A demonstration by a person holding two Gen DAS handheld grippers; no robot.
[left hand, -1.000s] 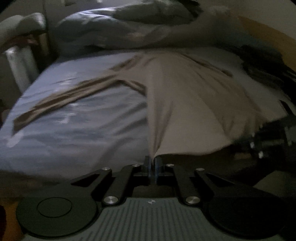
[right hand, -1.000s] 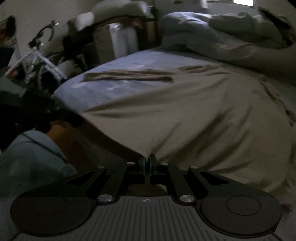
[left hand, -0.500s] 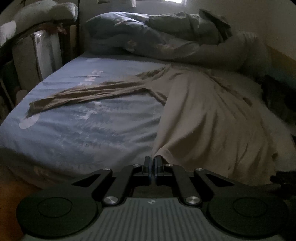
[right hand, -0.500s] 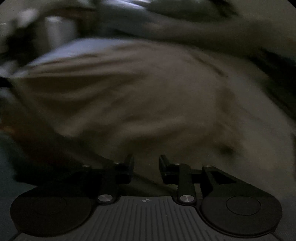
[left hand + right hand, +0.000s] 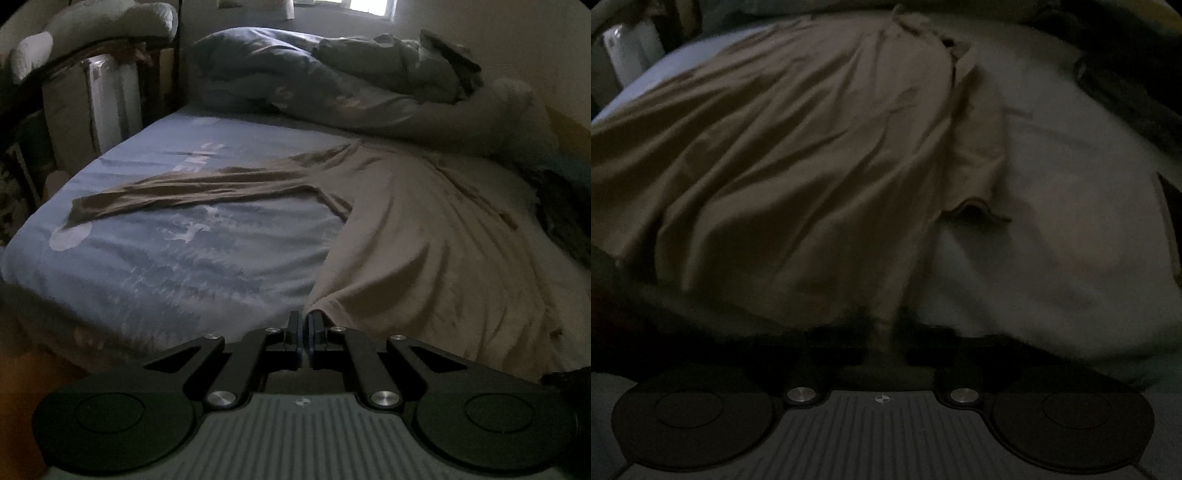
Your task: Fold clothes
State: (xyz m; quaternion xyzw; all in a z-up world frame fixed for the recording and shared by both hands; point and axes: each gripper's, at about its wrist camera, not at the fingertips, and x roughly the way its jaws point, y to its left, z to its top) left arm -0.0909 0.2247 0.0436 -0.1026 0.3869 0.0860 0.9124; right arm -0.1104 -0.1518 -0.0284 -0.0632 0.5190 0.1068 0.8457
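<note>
A tan long-sleeved shirt (image 5: 424, 236) lies spread on the bed, one sleeve (image 5: 192, 192) stretched out to the left. My left gripper (image 5: 304, 321) is shut on the shirt's near left hem corner at the bed's front edge. In the right wrist view the shirt (image 5: 798, 147) fills the left and middle, with a short folded flap (image 5: 975, 206) at its right edge. My right gripper (image 5: 886, 328) is open, with a gap between the dark fingers, at the shirt's near hem; the view is dark and blurred there.
A blue printed sheet (image 5: 177, 251) covers the mattress. A crumpled duvet and pillows (image 5: 332, 81) lie at the head. A radiator (image 5: 110, 96) stands left of the bed. Dark clothing (image 5: 565, 218) lies at the right edge. A pale blanket (image 5: 1071, 206) lies right of the shirt.
The right gripper opened and let go of the hem, then swung toward the shirt's right side. The left gripper stayed shut on its corner, and the shirt settled flat on the bed.
</note>
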